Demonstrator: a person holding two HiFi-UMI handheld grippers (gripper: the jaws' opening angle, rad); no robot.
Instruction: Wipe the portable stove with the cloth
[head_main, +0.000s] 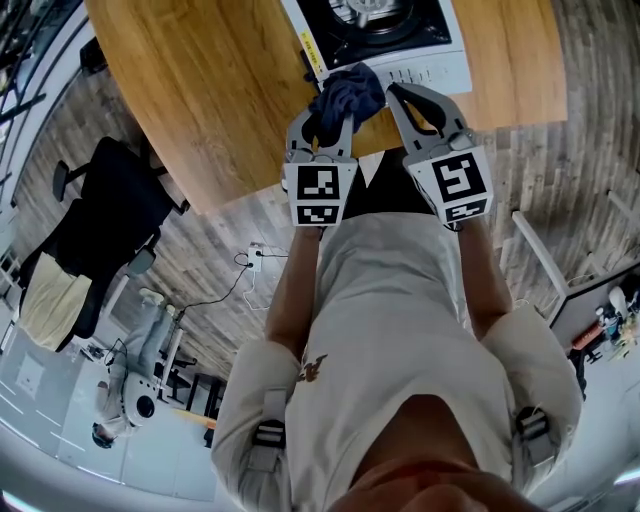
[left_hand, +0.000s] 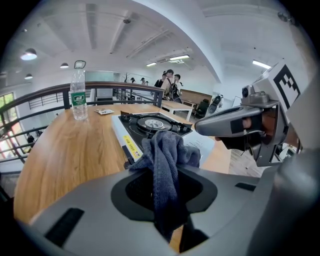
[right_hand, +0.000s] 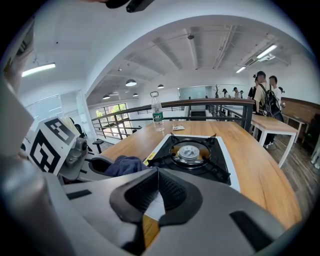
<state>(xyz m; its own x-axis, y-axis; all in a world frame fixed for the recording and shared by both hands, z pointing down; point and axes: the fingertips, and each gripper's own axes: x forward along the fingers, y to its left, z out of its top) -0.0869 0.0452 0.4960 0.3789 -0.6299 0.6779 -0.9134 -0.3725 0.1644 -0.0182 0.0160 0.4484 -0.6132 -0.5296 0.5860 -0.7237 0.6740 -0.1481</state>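
A dark blue cloth (head_main: 350, 93) hangs bunched between the jaws of my left gripper (head_main: 328, 112), which is shut on it. The cloth (left_hand: 165, 160) hovers at the near edge of the white portable stove (head_main: 400, 40), over its front left corner. The stove (right_hand: 192, 155) has a black top and a round burner, and it sits on the wooden table (head_main: 200, 90). My right gripper (head_main: 398, 95) is just right of the cloth at the stove's front edge, jaws shut with nothing between them. In the right gripper view the cloth (right_hand: 125, 165) and left gripper (right_hand: 75, 155) show at the left.
A clear plastic water bottle (left_hand: 78, 97) stands far back on the table (left_hand: 75, 150), with a small flat item beyond the stove. The table's near edge is right under the grippers. An office chair (head_main: 110, 220) stands on the floor to the left. People stand far off by a railing.
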